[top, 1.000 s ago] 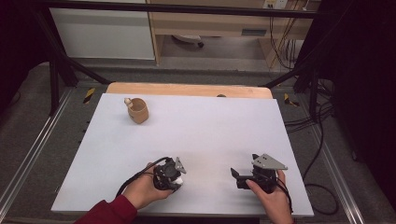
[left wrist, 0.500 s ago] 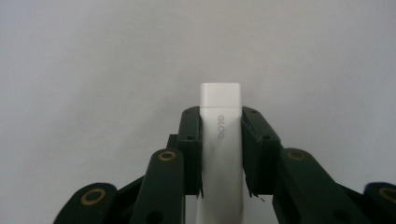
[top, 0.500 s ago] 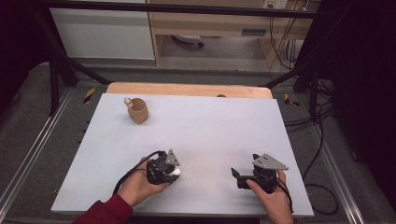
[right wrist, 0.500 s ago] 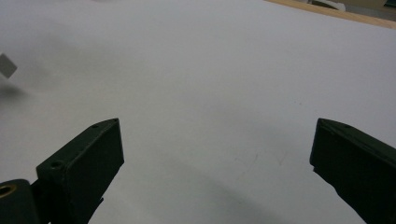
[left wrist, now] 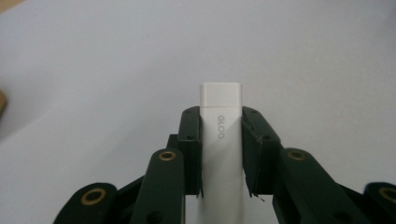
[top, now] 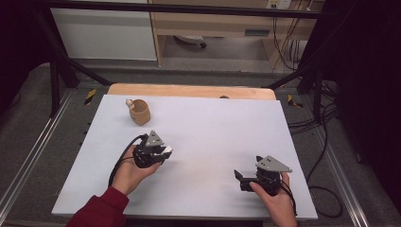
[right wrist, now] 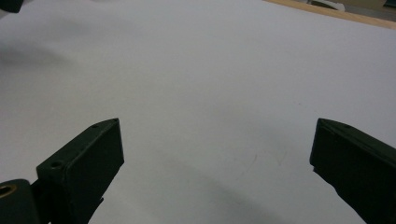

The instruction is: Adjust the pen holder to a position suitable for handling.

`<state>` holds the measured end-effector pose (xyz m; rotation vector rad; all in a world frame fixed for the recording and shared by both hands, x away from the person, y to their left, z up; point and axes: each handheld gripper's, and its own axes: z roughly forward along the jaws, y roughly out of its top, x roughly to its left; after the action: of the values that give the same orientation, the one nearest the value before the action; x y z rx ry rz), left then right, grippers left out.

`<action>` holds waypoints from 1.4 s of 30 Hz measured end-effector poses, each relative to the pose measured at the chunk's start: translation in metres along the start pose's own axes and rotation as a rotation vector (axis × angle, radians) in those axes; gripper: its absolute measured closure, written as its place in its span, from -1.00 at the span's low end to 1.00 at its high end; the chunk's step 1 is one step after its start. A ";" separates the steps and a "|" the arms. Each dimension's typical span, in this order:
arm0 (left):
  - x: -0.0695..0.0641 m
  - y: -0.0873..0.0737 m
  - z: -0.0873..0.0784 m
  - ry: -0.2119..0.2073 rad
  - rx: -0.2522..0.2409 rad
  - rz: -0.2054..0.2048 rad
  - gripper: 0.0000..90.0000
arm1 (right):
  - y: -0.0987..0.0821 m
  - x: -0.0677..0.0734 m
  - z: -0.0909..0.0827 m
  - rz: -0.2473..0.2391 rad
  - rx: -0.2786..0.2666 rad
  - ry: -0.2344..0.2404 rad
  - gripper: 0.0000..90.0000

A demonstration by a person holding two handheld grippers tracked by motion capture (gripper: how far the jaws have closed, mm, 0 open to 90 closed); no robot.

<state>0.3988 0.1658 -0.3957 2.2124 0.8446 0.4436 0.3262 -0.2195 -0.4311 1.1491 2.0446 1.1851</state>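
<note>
My left gripper (top: 161,152) is shut on a white glue stick (left wrist: 220,140) marked GLOO, whose end sticks out past the black jaws (top: 167,152). It hangs over the left middle of the white table top (top: 208,132). In the left gripper view my left gripper (left wrist: 221,122) clamps the stick from both sides. My right gripper (top: 239,178) stands open near the front right of the table, jaws pointing left. The right gripper view shows my right gripper (right wrist: 215,144) with its jaws wide apart and bare table between them.
A tan wooden mug (top: 139,112) with a small knob at its rim stands at the far left of the table. A wooden strip (top: 189,91) borders the far edge. Cables (top: 321,142) trail off the right side.
My left gripper has risen and moved away from the front edge toward the table's middle, carrying the white stick. The right gripper has stayed where it was.
</note>
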 end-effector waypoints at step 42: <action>0.065 0.028 -0.038 0.251 -0.438 -0.151 0.58 | 0.000 -0.001 0.000 0.004 -0.004 0.003 -0.93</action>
<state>0.4384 0.2143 -0.3453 1.7010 0.9350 0.7638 0.3270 -0.2205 -0.4313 1.1509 2.0427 1.1932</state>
